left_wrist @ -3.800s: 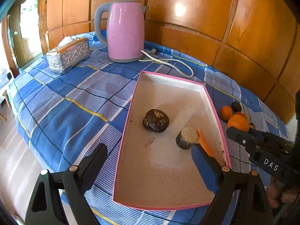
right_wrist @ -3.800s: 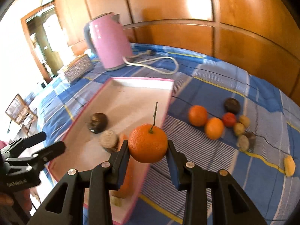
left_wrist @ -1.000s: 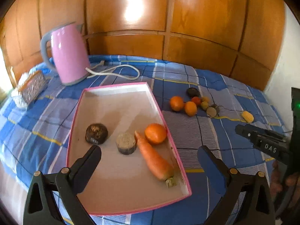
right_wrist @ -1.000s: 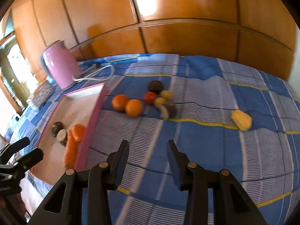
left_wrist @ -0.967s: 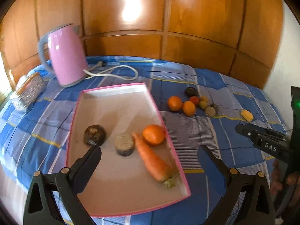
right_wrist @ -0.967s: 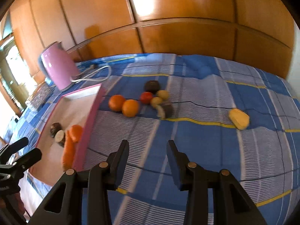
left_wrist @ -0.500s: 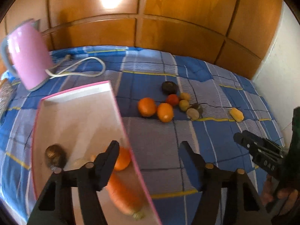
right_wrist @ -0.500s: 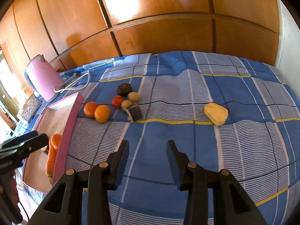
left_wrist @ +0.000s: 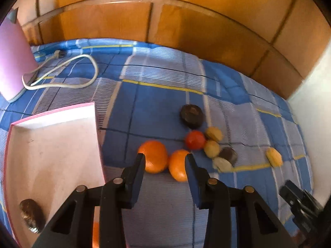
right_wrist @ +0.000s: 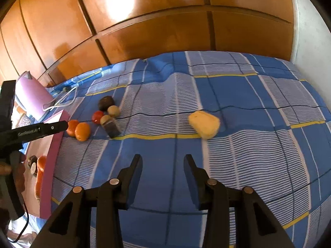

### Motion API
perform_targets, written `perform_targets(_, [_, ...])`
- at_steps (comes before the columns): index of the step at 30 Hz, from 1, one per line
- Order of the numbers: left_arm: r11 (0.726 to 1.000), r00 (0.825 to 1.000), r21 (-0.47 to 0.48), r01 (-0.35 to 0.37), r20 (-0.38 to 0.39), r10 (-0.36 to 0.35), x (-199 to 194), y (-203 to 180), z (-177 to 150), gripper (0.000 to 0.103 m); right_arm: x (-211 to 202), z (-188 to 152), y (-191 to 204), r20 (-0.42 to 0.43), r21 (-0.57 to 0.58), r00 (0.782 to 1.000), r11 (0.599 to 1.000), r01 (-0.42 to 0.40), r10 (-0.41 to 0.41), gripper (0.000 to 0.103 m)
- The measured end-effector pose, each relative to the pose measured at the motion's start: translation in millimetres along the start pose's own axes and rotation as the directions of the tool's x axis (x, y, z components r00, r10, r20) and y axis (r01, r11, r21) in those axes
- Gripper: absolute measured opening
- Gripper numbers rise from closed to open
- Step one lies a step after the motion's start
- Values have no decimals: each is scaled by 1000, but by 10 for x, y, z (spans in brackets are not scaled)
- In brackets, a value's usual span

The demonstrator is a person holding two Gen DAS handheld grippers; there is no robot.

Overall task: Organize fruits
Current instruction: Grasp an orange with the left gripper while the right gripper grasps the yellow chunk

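My left gripper is open and empty, just short of two oranges on the blue checked cloth. Behind them lie a red fruit, two small yellow fruits, a dark round fruit and a dark cut piece. The pink-rimmed tray at the left holds a dark fruit. My right gripper is open and empty above the cloth, short of a pale yellow fruit. The fruit cluster lies to its far left.
A pink kettle with a white cord stands at the far left. Wooden panelling runs behind the table, and a white wall is at the right. The left gripper's arm reaches in over the tray's edge.
My left gripper has swung right from the tray toward the two oranges and its jaws have narrowed. My right gripper has turned right toward the yellow fruit, still empty after the orange landed in the tray.
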State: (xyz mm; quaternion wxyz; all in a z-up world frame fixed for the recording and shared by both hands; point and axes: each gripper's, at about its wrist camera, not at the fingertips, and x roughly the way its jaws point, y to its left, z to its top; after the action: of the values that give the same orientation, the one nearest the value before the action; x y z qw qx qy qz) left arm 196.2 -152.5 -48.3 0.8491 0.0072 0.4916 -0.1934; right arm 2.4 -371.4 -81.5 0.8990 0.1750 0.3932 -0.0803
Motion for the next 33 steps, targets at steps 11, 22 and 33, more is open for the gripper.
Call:
perform_targets(11, [997, 1000, -74, 29, -6, -29, 298, 169, 101, 43, 5, 130, -278, 18, 28, 999, 999, 44, -45, 42])
perform_targets(22, [998, 998, -12, 64, -20, -64, 318, 151, 44, 40, 247, 361, -498, -10, 0, 997, 997, 74, -74, 42])
perform_targets(33, [995, 999, 88, 37, -37, -34, 393, -5, 41, 52, 599, 439, -405, -62, -149, 994, 985, 82, -92, 45])
